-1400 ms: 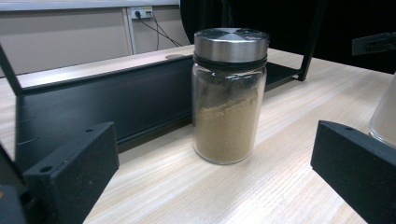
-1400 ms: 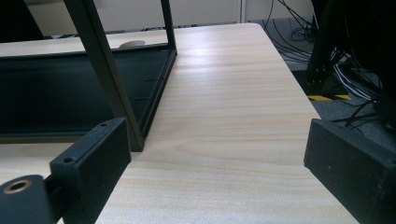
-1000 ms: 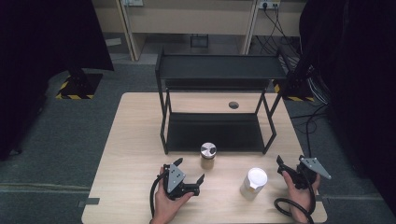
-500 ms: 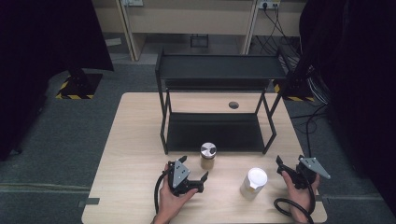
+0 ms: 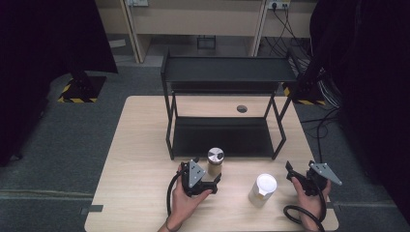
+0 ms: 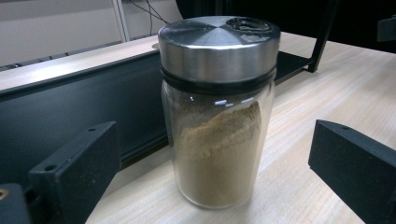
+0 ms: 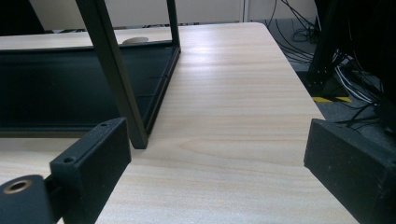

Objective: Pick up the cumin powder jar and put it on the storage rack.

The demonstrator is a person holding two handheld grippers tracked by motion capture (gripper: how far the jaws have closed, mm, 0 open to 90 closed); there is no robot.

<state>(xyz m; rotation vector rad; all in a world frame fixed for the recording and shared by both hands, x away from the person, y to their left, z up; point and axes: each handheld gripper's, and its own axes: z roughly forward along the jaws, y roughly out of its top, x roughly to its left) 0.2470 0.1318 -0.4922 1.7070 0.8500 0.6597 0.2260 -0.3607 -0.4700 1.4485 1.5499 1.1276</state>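
While spice jar (image 6: 217, 112) sits between wide jaws — untouched, left tool (image 5: 209, 182).

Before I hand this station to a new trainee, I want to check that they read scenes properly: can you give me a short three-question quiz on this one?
1. True or false: the left gripper has its jaws closed on the glass jar.
2. What stands nearest the right gripper on the table?
A. the white-lidded container
B. a red mug
C. a folded cloth
3. In a few words: what is in the jar, and what sort of lid does it have?

Key
1. False: the jaws stand open on either side of it, apart from the glass.
2. A
3. A tan powder, filling about two thirds; a silver metal lid.
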